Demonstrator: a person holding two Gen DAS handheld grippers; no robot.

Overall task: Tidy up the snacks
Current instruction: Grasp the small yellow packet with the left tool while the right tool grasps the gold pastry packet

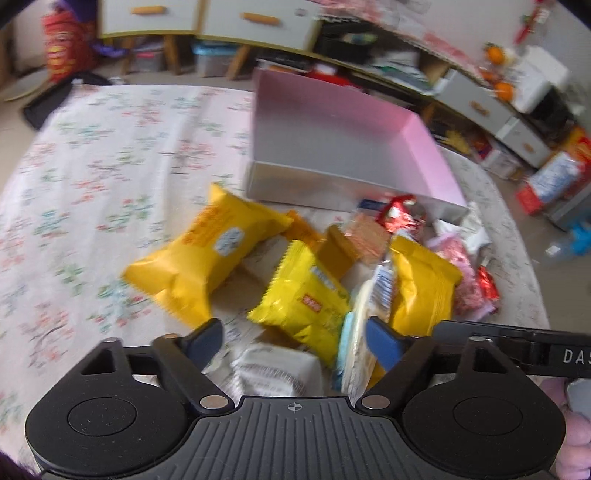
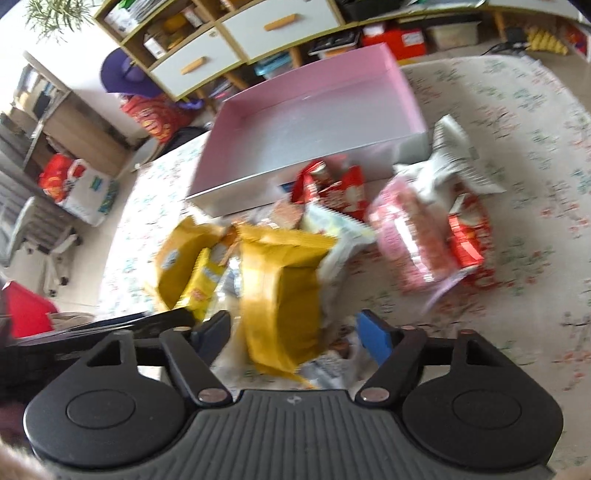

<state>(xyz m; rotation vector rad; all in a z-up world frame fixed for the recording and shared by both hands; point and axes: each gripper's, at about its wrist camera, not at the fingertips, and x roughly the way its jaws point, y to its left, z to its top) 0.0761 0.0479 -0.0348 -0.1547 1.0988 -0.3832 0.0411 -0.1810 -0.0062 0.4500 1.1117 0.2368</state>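
A pile of snack packets lies on the flowered tablecloth in front of an empty pink box (image 1: 332, 147), which also shows in the right wrist view (image 2: 314, 122). My left gripper (image 1: 295, 341) is open just above a yellow packet (image 1: 303, 306) and a white packet (image 1: 273, 369); a large yellow packet (image 1: 207, 254) lies to the left. My right gripper (image 2: 295, 332) is open with a dark yellow packet (image 2: 284, 288) between its fingers, not clamped. A pink packet (image 2: 410, 236) and red packets (image 2: 465, 236) lie to its right.
The table (image 1: 92, 184) carries a flowered cloth and is round-edged. Cabinets with drawers (image 1: 229, 18) and cluttered shelves stand behind it. The other gripper's arm (image 1: 517, 350) reaches in from the right in the left wrist view. A white crumpled wrapper (image 2: 450, 158) lies beside the box.
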